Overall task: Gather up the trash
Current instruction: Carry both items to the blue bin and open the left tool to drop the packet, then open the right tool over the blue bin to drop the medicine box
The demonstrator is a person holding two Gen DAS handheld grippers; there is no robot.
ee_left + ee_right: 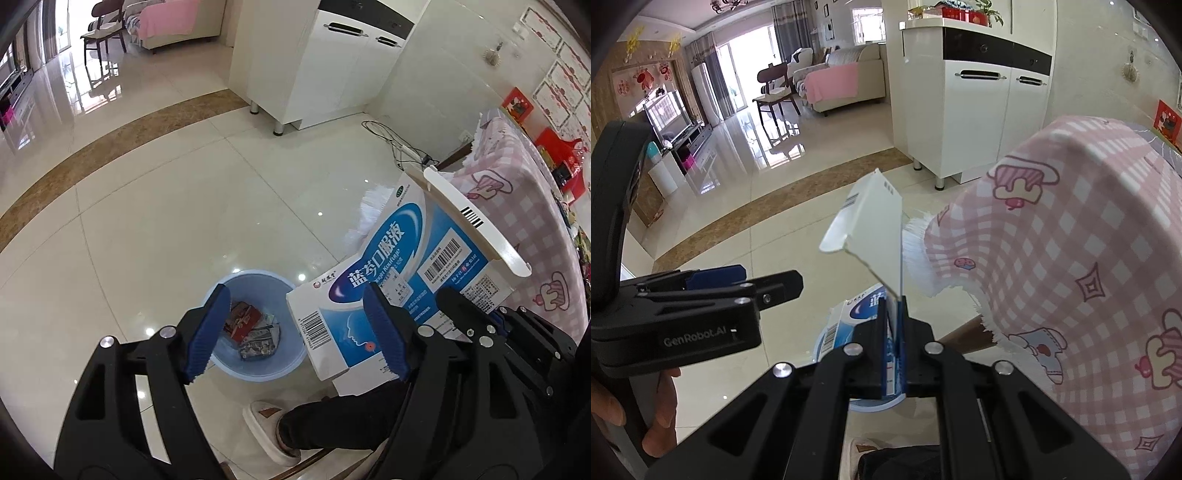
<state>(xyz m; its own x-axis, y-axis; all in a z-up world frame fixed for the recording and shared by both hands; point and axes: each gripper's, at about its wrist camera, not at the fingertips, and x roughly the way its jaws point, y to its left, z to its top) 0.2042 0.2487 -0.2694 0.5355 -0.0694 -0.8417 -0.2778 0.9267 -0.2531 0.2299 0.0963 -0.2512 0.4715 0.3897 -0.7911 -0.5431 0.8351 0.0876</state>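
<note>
A light blue bin (243, 275) stands on the floor with a red packet and other wrappers (247, 325) inside. My left gripper (293, 295) hovers over it, jaws wide open, pads pressing on nothing. A white and blue medicine box (406, 251) with an open flap hangs to the right of the bin, and its near corner reaches in behind the left gripper's right finger. My right gripper (894, 302) is shut on the edge of that box (875, 229), with the bin rim (820, 343) below. The right wrist view shows the left gripper (764, 280) from the side, held by a hand (661, 406).
A table under a pink checked cloth (1071, 258) stands close on the right. A white cabinet (979, 129) is ahead, with cables (399, 144) on the floor beside it. A person's slippered foot (266, 428) is just behind the bin. Glossy tiled floor stretches left.
</note>
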